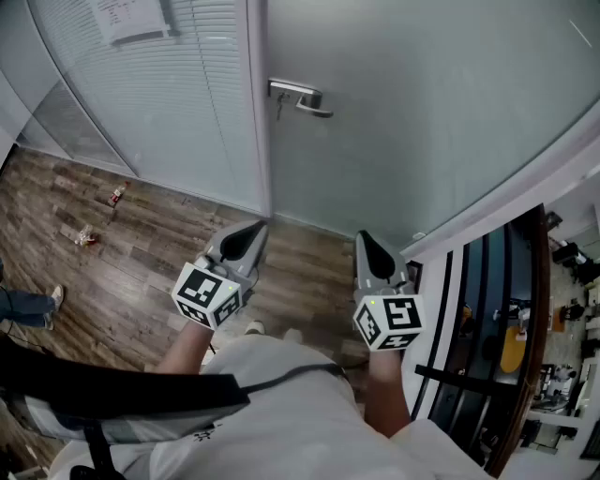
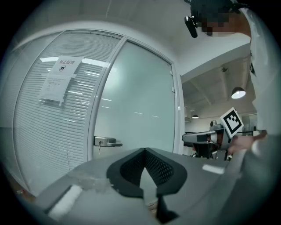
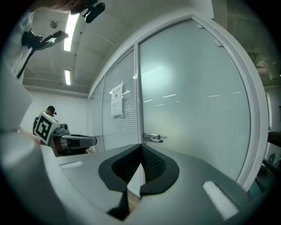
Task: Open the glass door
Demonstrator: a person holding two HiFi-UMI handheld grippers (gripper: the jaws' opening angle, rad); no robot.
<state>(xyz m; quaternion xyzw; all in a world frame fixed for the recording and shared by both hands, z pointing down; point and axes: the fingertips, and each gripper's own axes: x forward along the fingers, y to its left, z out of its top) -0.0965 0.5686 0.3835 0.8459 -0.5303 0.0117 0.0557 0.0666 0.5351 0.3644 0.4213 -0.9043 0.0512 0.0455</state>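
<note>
Closest in, our forearms reach out over a white shirt (image 1: 309, 412), each hand behind a marker cube (image 1: 208, 295). The left gripper (image 1: 253, 229) and the right gripper (image 1: 366, 240) sit side by side, apart from each other, both pointing at the door. In its own view the left gripper (image 2: 144, 150) has its jaws together at the tips with nothing between them. The right gripper (image 3: 140, 146) likewise has its jaws pressed together and empty. Under them runs a wood-plank floor (image 1: 141, 234), where two small reddish scraps (image 1: 115, 195) lie by its far-left edge. Beyond the tips, touched by neither gripper, stands the frosted glass door (image 1: 422, 112), closed against its white frame (image 1: 259, 112). Its metal lever handle (image 1: 302, 97) sits level at the door's left edge, well ahead of the left gripper. Left of the frame we see a glazed panel (image 1: 178, 103) lined with white blinds, a paper notice (image 1: 131, 19) stuck near its top.
</note>
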